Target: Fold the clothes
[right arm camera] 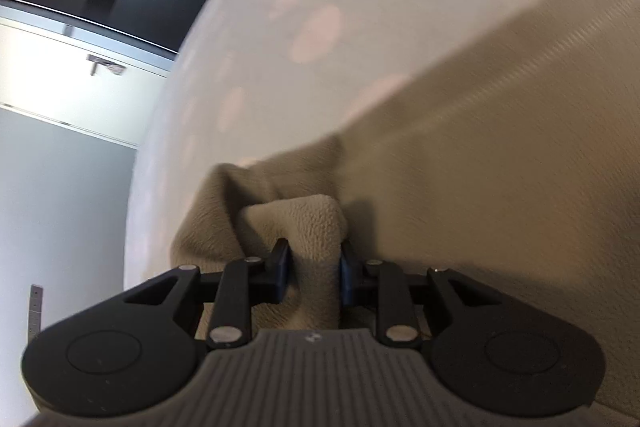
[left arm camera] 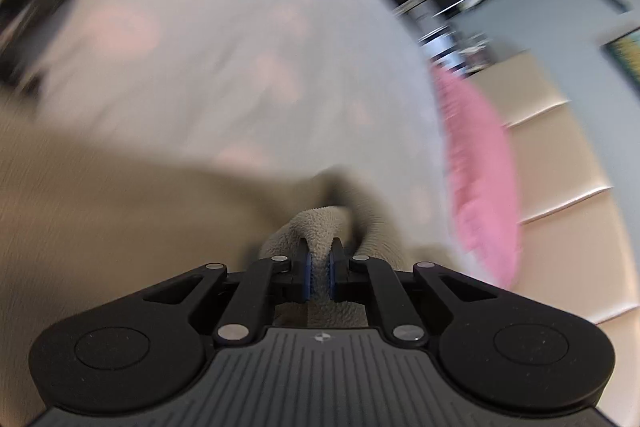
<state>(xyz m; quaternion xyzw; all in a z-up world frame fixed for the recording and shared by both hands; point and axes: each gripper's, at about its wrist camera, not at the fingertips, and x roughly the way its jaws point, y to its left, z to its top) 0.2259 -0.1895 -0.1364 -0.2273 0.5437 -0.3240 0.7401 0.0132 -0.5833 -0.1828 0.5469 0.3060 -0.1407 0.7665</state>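
Both tongs are clamped on bunched corners of the beige fleece: the left tongs (left arm camera: 319,265) and the right tongs (right arm camera: 314,269). The fleece (right arm camera: 500,155) stretches ahead of them, spread over the spotted bedsheet (left arm camera: 248,39), equally near both hands.

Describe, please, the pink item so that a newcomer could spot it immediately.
Start at the white sheet with pale pink spots. At its edge, beside the cream panelled surface, lies a fluffy pink cloth. It alone is solid bright pink, unlike the beige fleece garment.
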